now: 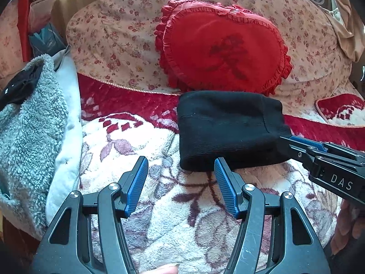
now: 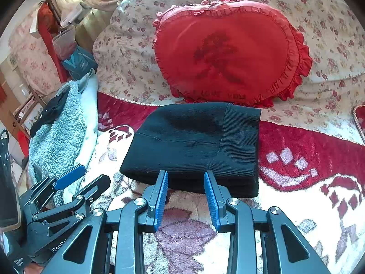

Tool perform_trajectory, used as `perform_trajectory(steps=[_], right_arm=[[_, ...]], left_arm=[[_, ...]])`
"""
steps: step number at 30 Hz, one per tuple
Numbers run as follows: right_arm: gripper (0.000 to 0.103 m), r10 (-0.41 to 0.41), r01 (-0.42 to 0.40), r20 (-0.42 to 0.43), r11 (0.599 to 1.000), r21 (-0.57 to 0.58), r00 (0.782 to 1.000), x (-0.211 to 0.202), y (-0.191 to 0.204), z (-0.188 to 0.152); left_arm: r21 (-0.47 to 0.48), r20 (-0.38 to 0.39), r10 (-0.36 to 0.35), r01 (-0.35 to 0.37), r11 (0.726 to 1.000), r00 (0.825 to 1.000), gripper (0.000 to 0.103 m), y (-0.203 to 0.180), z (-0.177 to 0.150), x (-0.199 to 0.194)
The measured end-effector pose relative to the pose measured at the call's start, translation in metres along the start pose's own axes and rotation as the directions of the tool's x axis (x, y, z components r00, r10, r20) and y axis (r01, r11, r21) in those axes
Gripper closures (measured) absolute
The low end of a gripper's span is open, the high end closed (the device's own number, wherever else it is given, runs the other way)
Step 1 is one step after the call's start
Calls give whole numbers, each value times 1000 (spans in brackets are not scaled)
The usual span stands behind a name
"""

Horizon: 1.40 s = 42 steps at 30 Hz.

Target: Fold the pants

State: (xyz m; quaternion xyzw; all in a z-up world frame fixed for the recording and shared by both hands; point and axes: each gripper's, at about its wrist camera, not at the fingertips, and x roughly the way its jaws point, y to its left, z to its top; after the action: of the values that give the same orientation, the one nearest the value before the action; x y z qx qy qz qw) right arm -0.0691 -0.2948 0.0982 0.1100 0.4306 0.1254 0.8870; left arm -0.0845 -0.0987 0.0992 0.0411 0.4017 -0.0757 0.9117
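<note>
The black pants [image 1: 228, 127] lie folded into a thick small rectangle on the fleecy flowered blanket [image 1: 187, 217], ribbed waistband to the right [image 2: 237, 146]. My left gripper [image 1: 181, 159] is open just in front of the bundle's near left corner; its right fingertip [image 1: 218, 162] meets the near edge and nothing is between the pads. My right gripper [image 2: 186, 174] is open too, with both fingertips at the near edge of the pants [image 2: 189, 141]. From the left wrist it shows side-on as the right gripper [image 1: 285, 138] at the bundle's near right corner. The left gripper [image 2: 95, 173] shows at lower left.
A red heart-shaped pillow [image 1: 223, 50] leans on a floral quilt [image 1: 118, 34] right behind the pants. A grey fleece garment [image 1: 29, 125] with a dark item on it is heaped at the left. Cluttered furniture stands beyond the bed at far left. A hand [image 1: 346, 223] holds the right gripper.
</note>
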Motion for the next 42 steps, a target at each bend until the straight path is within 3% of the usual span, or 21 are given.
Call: perform_trajectory(steps=[42], right_arm=[[71,2,-1,-16,1000,12,1000,5,-1,-5]], left_arm=[[10,11,-34,34,999,999,43,-7,-1,2]])
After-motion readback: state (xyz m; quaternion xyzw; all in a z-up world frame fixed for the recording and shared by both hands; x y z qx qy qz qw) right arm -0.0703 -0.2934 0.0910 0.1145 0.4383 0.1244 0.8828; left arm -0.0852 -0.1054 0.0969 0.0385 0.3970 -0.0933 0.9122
